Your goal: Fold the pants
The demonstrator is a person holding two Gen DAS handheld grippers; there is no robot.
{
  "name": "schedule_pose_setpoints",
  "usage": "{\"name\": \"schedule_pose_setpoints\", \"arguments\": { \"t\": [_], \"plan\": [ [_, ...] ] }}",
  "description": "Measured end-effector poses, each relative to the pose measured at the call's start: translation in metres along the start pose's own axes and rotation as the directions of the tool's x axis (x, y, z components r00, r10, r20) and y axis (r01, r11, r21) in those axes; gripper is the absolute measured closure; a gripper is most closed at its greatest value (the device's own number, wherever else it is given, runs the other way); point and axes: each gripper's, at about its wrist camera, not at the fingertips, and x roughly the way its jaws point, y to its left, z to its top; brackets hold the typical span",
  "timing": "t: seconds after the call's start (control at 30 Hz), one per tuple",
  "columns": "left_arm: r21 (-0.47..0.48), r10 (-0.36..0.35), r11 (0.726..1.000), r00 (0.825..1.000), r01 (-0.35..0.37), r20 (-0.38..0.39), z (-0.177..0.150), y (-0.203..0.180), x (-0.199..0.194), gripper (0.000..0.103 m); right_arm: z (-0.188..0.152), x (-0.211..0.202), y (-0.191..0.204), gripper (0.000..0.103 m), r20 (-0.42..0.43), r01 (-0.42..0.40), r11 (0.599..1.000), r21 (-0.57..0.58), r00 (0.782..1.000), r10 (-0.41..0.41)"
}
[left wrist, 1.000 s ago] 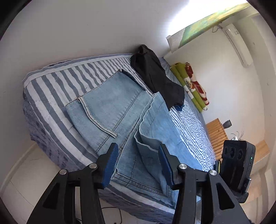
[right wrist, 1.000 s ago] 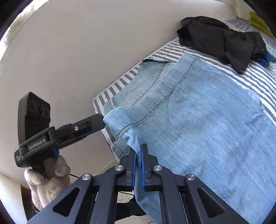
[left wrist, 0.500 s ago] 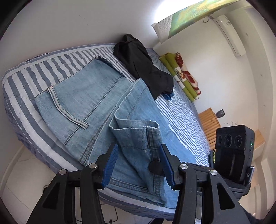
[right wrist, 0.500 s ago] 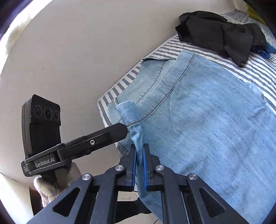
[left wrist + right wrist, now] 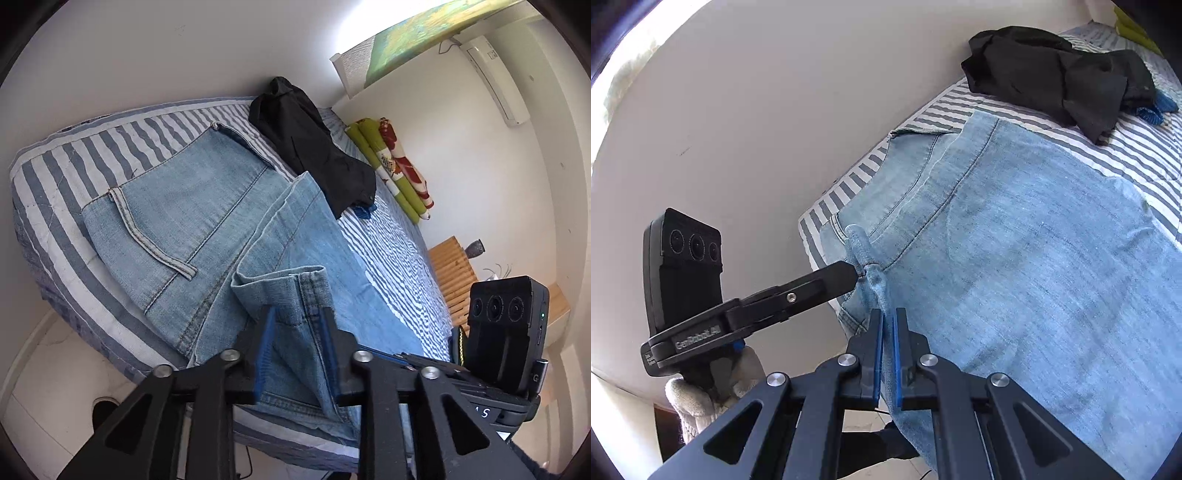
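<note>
Light blue jeans (image 5: 177, 206) lie spread across the striped bed (image 5: 55, 173), one part doubled over the other. My left gripper (image 5: 297, 332) is closed around a lifted hem of the jeans at the near bed edge, with thick cloth between its blue pads. From the right wrist view its tip (image 5: 855, 273) pinches that same raised hem. My right gripper (image 5: 888, 325) is shut on the jeans (image 5: 1034, 258) just below, holding a hanging edge. A gloved hand (image 5: 701, 398) grips the left tool.
A black garment (image 5: 317, 147) lies on the bed beyond the jeans, close to the wall. A green and red folded blanket (image 5: 391, 173) sits farther along the bed. A wooden slatted bench (image 5: 454, 273) stands beside the bed. Floor lies below the near bed edge.
The right gripper has carried the hem up between the left gripper's fingers. The left fingers, wide open before, have closed in on that cloth.
</note>
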Motion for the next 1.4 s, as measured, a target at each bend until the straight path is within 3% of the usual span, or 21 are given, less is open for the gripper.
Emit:
{"name": "schedule_pose_setpoints", "arguments": {
  "t": [0.03,0.13,0.23,0.27,0.3,0.37,0.5,0.77,0.83,0.87,0.9,0.97,1.13,1.17,1.2,1.23,1.3,1.4],
  "plan": [
    [-0.007,-0.002,1.000,1.000,0.002,-0.002,0.000,0.000,0.001,0.052,0.001,0.002,0.002,0.100,-0.002,0.019,1.000,-0.012,1.000,-0.019],
    [-0.010,-0.003,1.000,0.999,0.003,-0.033,-0.001,-0.001,0.008,0.051,-0.001,0.000,0.005,0.101,0.018,0.047,0.999,-0.013,0.999,-0.047],
    [0.001,0.003,1.000,0.999,-0.003,-0.046,-0.002,-0.004,0.015,0.051,-0.001,-0.005,-0.001,0.101,0.036,-0.004,0.999,0.043,0.999,0.002],
    [0.002,0.007,1.000,0.999,-0.007,-0.037,-0.003,-0.004,0.015,0.055,-0.001,-0.005,-0.001,0.101,0.029,-0.012,0.999,0.049,1.000,0.011],
    [0.003,0.016,1.000,0.999,-0.016,-0.039,-0.003,-0.003,0.015,0.074,-0.002,-0.004,0.000,0.101,0.026,0.001,0.999,0.039,1.000,-0.002],
    [-0.010,0.030,0.999,0.999,-0.030,-0.042,-0.003,0.001,0.017,0.089,-0.002,-0.002,0.004,0.101,0.025,0.053,0.999,-0.002,0.998,-0.053],
    [0.009,0.037,0.999,0.999,-0.037,-0.025,-0.004,0.002,0.013,0.092,-0.003,-0.007,0.003,0.102,0.047,0.074,0.997,0.008,0.996,-0.074],
    [-0.014,0.067,0.998,0.997,-0.067,0.026,0.001,0.011,-0.004,0.092,0.001,-0.016,0.003,0.102,0.058,0.033,0.999,0.009,0.998,-0.033],
    [-0.057,0.071,0.996,0.997,-0.069,0.030,0.003,0.020,-0.009,0.089,0.001,-0.017,0.008,0.102,0.067,0.043,0.999,-0.012,0.997,-0.042],
    [-0.082,0.072,0.994,0.997,-0.070,0.022,0.003,0.026,-0.011,0.080,0.000,-0.018,0.009,0.102,0.068,0.039,0.999,-0.015,0.997,-0.038],
    [-0.099,0.074,0.992,0.997,-0.073,0.010,0.002,0.031,-0.013,0.063,0.000,-0.019,0.010,0.102,0.070,0.037,0.999,-0.017,0.997,-0.036],
    [-0.097,0.090,0.991,0.996,-0.092,-0.025,-0.004,0.036,-0.013,0.047,0.000,-0.023,0.011,0.102,0.078,0.038,0.999,-0.020,0.996,-0.036],
    [0.065,0.244,0.969,0.965,-0.239,-0.094,-0.025,0.021,0.005,0.047,0.004,-0.034,0.009,0.102,0.105,0.032,0.999,-0.010,0.994,-0.031],
    [0.085,0.259,0.964,0.959,-0.251,-0.112,-0.029,0.019,0.012,0.054,0.005,-0.036,0.008,0.102,0.108,0.035,0.999,-0.009,0.994,-0.033],
    [0.107,0.273,0.959,0.954,-0.261,-0.127,-0.033,0.016,0.019,0.072,0.005,-0.039,0.008,0.102,0.113,0.038,0.999,-0.010,0.993,-0.037],
    [0.138,0.297,0.950,0.948,-0.281,-0.116,-0.035,0.011,0.021,0.074,0.006,-0.042,0.007,0.102,0.117,0.041,0.999,-0.009,0.992,-0.040],
    [0.170,0.308,0.942,0.947,-0.290,-0.088,-0.036,0.003,0.019,0.090,0.007,-0.048,0.004,0.102,0.124,0.047,0.999,-0.006,0.991,-0.046],
    [0.113,0.237,0.967,0.969,-0.229,-0.069,-0.031,0.007,0.008,0.094,0.009,-0.055,0.001,0.102,0.133,0.047,0.999,-0.003,0.990,-0.046]
  ]
}}
